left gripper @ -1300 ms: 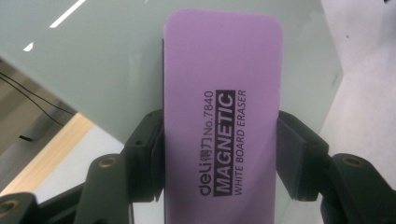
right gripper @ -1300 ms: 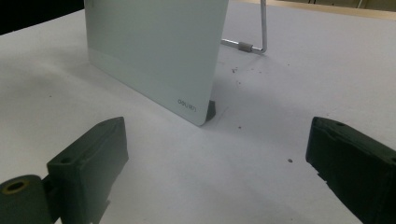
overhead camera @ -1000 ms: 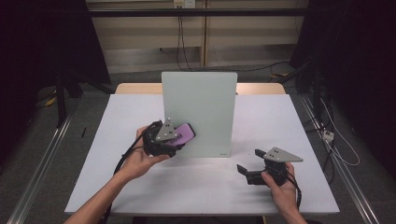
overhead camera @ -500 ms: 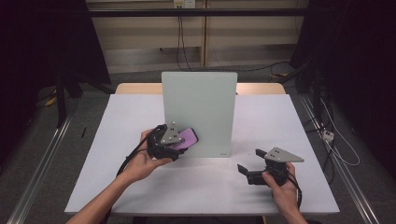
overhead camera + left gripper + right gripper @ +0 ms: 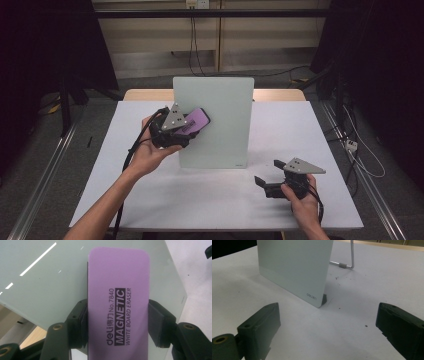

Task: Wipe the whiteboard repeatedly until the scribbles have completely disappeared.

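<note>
Eraser, purple and oblong, sits pinched across its width by the left tool, held against the upper left of the upright board. Its long axis slants up and right. It has climbed the board since a second ago. Right tool stays low over the bench, spread, holding nothing.

White table across the middle and lower frame of the high view, wooden edge showing at its far side. Standing on it at centre, a pale glass board, upright and leaning slightly back, propped on a metal wire stand behind. Small dark specks scattered on the surface near the board's lower corner.
</note>
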Demonstrator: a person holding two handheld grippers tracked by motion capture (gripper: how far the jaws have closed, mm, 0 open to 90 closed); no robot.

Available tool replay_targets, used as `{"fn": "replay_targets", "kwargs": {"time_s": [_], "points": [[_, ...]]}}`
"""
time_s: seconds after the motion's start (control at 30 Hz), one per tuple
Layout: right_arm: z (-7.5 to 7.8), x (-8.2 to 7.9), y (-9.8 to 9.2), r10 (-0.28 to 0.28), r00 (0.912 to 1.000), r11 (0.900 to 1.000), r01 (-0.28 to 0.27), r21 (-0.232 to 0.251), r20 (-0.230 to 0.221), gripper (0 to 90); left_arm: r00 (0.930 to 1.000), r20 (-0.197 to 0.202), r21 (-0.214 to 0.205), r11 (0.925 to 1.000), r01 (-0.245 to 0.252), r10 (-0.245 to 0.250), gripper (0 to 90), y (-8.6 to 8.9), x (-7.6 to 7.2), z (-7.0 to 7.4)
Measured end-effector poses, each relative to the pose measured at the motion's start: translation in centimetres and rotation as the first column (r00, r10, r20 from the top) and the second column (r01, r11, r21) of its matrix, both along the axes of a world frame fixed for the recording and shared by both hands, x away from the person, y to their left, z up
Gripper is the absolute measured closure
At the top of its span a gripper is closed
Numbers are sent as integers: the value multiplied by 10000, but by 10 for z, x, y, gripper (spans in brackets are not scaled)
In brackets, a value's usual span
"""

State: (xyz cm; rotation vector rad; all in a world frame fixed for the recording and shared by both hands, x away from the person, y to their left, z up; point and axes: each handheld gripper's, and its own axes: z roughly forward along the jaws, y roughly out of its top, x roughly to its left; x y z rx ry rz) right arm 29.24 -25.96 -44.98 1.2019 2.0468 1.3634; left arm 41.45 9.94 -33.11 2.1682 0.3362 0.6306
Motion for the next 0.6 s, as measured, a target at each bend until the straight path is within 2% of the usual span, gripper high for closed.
{"fn": "replay_targets", "kwargs": {"time_s": [0.07,0.17,0.23,0.33,0.47,0.6], "points": [[0,0,0,-2,10000,10000,2,-11,8,56,9999,99,233,9997,68,-70,409,-2,-3,-6],[0,-1,0,0,10000,10000,0,3,12,56,9991,-101,843,9955,427,-420,409,-6,-12,-26],[0,-1,0,-17,10000,10000,17,-10,17,56,9967,-417,1208,9899,745,-699,410,-9,-18,-44],[0,0,1,20,10000,10000,-20,-33,-13,56,9907,-859,1734,9776,1193,-1056,410,-14,-24,-63],[0,0,1,32,10000,10000,-32,-49,-12,56,9828,-1320,1873,9703,1529,-1294,410,-18,-28,-78],[0,0,1,5,10000,10000,-5,-37,-16,56,9782,-1569,1958,9665,1659,-1361,410,-20,-30,-84]]}}
